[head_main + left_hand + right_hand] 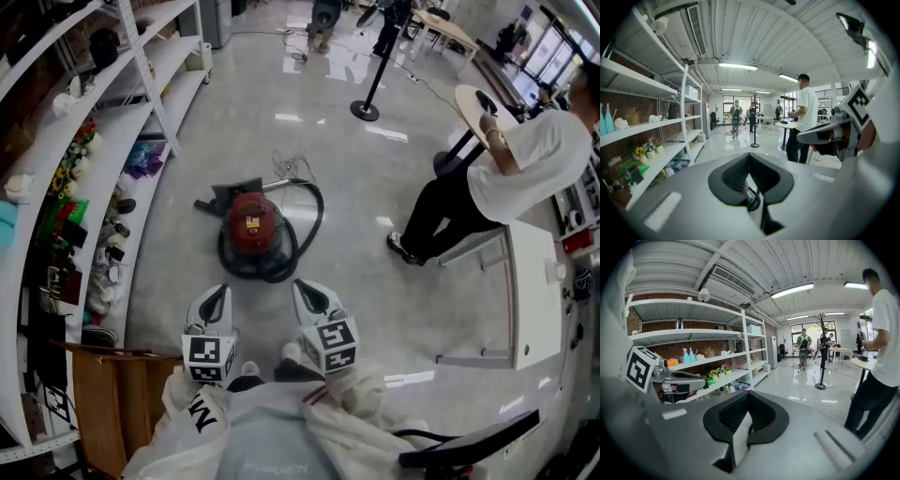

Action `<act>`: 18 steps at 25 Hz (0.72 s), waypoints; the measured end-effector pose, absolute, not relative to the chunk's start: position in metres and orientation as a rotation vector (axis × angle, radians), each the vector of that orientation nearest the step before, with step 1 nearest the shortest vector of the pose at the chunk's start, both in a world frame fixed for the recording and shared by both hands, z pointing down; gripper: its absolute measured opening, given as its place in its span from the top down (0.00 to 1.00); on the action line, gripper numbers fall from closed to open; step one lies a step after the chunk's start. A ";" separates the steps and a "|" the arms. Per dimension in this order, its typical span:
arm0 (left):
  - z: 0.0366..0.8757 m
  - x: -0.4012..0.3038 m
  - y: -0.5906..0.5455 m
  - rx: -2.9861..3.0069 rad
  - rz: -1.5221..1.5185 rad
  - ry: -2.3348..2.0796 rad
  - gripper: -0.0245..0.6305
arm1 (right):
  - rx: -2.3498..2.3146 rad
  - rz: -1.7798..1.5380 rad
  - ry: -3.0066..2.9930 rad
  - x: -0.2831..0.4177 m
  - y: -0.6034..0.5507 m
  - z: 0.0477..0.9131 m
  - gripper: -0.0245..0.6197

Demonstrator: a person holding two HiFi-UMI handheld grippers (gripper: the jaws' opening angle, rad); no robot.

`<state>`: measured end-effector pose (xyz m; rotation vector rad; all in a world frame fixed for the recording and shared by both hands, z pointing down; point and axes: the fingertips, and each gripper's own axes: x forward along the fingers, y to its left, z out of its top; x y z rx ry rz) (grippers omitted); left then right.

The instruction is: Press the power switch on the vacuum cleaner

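A red canister vacuum cleaner sits on the grey floor in the head view, ringed by its black hose, with its floor nozzle lying behind it. My left gripper and right gripper hang side by side above the floor, short of the vacuum and apart from it. Each has its jaws together with nothing held. In the left gripper view a sliver of the vacuum shows through the slot under the left gripper's tips. The right gripper looks out over the floor. I cannot make out the power switch.
White shelving full of small items lines the left side. A person in a white shirt leans on a round table at right, beside a white cabinet. A stanchion post stands beyond the vacuum. A wooden box is at my lower left.
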<state>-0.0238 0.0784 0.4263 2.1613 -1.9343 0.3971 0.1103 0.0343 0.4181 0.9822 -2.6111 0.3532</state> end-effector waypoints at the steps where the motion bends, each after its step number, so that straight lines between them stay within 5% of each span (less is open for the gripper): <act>1: 0.428 -0.027 0.084 2.167 0.399 -1.926 0.96 | 0.987 0.357 -2.607 0.107 0.041 0.418 0.96; 18: 0.434 -0.068 0.156 2.244 0.378 -1.833 0.96 | 1.092 0.373 -2.555 0.067 0.126 0.424 0.96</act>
